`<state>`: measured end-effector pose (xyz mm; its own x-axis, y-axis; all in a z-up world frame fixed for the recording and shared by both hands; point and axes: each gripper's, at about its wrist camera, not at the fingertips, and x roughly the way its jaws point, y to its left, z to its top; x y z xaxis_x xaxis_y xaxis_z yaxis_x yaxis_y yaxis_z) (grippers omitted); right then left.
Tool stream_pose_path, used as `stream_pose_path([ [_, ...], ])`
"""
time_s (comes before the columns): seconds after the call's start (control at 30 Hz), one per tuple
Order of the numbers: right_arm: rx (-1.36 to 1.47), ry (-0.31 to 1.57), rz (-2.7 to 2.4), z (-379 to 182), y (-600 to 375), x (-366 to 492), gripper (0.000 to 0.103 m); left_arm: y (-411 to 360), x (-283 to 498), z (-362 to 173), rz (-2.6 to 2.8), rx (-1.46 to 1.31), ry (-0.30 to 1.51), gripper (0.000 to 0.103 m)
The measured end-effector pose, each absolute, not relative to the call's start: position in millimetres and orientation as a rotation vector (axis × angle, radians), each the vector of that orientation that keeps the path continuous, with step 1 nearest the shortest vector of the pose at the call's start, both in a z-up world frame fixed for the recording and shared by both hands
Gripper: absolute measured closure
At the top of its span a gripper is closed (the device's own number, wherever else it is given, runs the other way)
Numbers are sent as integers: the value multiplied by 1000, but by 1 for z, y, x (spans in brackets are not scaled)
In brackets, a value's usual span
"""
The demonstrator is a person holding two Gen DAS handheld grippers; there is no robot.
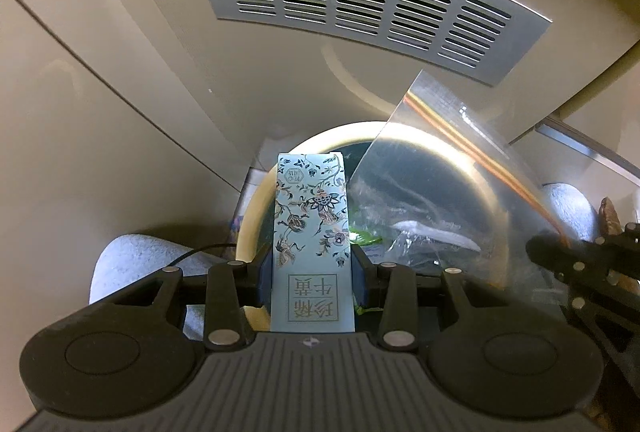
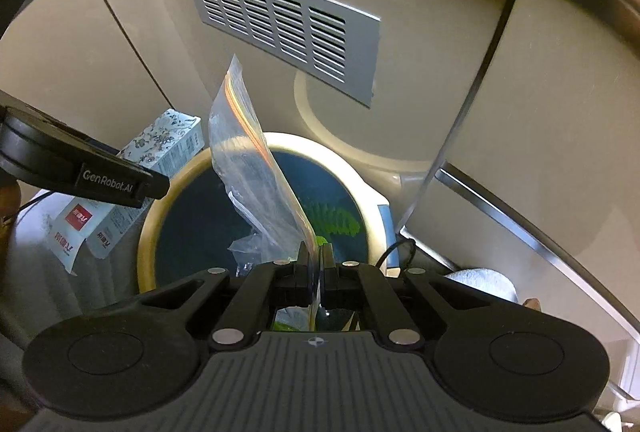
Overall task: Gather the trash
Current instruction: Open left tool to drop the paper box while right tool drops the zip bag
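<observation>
Box (image 1: 312, 232), pale blue with a flower print, stands upright in the left claw (image 1: 312, 272), whose pads press on its two sides. It hangs over the near left rim of the bin (image 1: 492, 168), a round cream-rimmed bin with a dark liner, some green scrap and clear film inside. Right of the box, a clear zip bag (image 2: 256, 168) with an orange seal strip rises from the right claw (image 2: 316, 264), which is clamped tight on the bag's edge above the bin's mouth. Behind both, a slotted vent (image 1: 360, 4) sits in a beige panel.
</observation>
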<state>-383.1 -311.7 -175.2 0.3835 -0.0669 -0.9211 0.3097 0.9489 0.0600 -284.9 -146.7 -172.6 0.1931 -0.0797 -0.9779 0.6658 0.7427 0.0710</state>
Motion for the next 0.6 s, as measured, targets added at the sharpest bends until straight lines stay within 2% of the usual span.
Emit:
stream_pose_path([
  [0.6,265,1211,-277,-191,-319,-378,99,-167,-288,-209,-549,629,1307,60],
])
